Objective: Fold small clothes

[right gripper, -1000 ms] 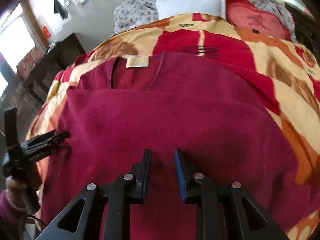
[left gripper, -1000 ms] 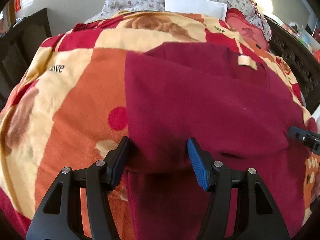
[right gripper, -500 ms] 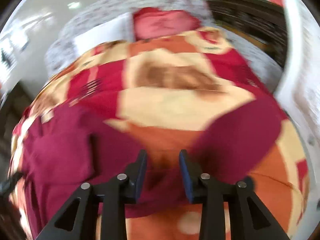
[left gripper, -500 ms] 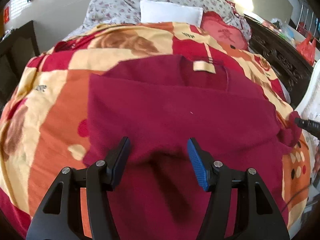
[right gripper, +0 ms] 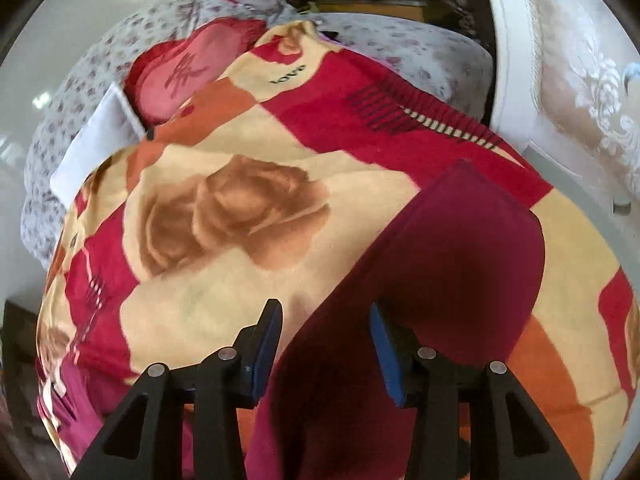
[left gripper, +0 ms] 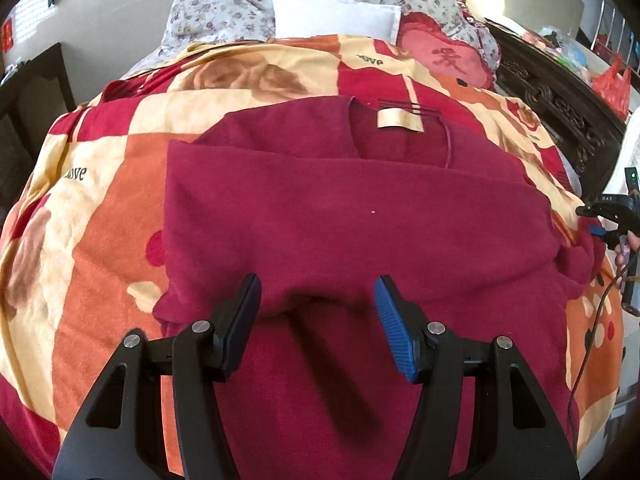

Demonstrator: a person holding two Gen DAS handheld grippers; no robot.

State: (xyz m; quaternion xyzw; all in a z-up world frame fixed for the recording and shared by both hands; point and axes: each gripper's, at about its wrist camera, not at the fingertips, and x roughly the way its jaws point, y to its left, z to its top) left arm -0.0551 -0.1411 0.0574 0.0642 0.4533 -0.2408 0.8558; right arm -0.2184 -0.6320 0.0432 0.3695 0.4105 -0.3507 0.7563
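The maroon top (left gripper: 352, 216) lies on the bed over a rose-patterned blanket (left gripper: 100, 200), collar and label (left gripper: 400, 120) toward the pillows (left gripper: 336, 20), a fold already laid across its body; its long axis, as folded, runs crosswise to the left wrist view, and its neck points away from the person. A free part, seemingly a sleeve (right gripper: 452, 256), stretches out diagonally in the right wrist view, its end up and to the right.

The left tool (left gripper: 316, 312) hangs released over the near edge of the fold, nothing between its jaws. The right tool (right gripper: 324, 344) has just been opening; its jaws stand apart with the sleeve's cloth between them, and the pads do not appear to press on it.

The risk, as I judge it: a bite taken here may catch the plush blanket with the sleeve, dragging both; or it may catch one layer only, so the fold already laid skews when the sleeve is carried across; the view is blurred, so aim is unsure.
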